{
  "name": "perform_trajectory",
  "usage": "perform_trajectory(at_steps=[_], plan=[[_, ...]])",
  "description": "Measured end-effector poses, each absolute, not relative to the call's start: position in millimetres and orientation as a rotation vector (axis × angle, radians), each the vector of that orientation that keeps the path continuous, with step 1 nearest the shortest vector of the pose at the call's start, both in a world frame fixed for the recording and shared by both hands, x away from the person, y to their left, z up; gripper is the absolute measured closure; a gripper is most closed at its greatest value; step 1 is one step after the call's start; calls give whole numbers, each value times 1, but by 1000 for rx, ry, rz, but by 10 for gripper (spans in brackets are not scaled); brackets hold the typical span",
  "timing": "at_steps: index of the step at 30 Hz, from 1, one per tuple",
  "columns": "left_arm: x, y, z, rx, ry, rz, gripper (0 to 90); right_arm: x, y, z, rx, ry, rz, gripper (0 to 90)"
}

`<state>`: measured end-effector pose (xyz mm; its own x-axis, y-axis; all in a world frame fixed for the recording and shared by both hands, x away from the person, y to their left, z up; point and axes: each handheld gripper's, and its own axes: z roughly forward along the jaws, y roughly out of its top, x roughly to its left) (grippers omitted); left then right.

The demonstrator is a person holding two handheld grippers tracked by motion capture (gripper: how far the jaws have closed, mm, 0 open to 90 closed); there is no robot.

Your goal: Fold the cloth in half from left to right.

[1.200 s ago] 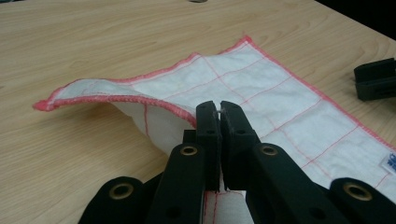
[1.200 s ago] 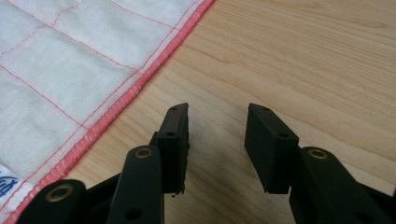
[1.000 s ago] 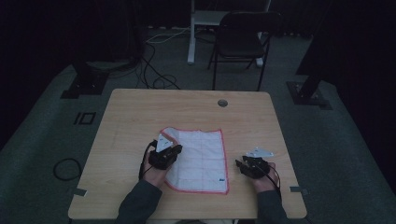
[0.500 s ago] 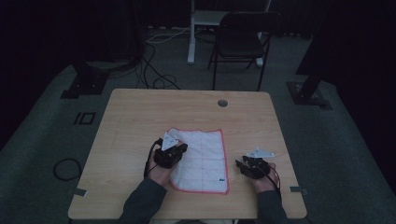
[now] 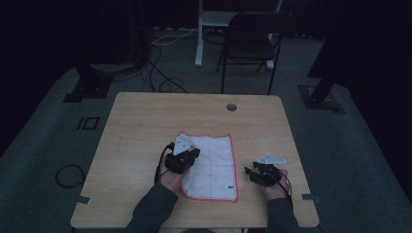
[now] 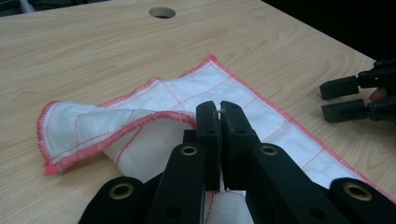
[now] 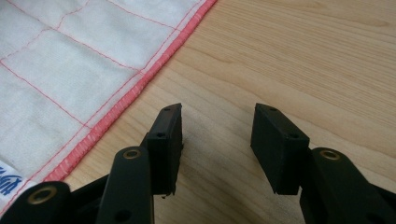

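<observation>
A white cloth [image 5: 216, 162] with a pink hem and thin red grid lines lies on the wooden table [image 5: 145, 121]. My left gripper [image 5: 193, 153] is over the cloth's left side and is shut on its hem [image 6: 154, 119]. That hem is lifted and folded over toward the middle of the cloth [image 6: 261, 116]. My right gripper [image 5: 248, 172] rests just right of the cloth's right edge. Its jaws have just been opening, and bare wood lies between them in the right gripper view [image 7: 217, 135]. The cloth's hem [image 7: 135, 88] runs to the left of those jaws.
A round cable hole [image 5: 231, 107] sits near the table's far edge. A black chair [image 5: 252, 39] and loose cables [image 5: 163, 82] are on the floor beyond the table. Bare wood lies left and beyond the cloth. The right gripper [image 6: 348, 95] appears in the left gripper view.
My left gripper has shifted a little to the right with the cloth's hem in it, folding that side over. The right hand has stayed in place.
</observation>
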<state>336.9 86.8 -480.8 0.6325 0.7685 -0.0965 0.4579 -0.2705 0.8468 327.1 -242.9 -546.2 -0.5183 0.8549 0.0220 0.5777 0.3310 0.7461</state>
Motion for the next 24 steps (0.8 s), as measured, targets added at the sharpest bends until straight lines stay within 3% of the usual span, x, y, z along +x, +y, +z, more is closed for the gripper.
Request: perform_trajectory(at_steps=[24], plan=[[348,47,-492,1961,921,369,878,326,-244,-547,1258,2226,1027,529]])
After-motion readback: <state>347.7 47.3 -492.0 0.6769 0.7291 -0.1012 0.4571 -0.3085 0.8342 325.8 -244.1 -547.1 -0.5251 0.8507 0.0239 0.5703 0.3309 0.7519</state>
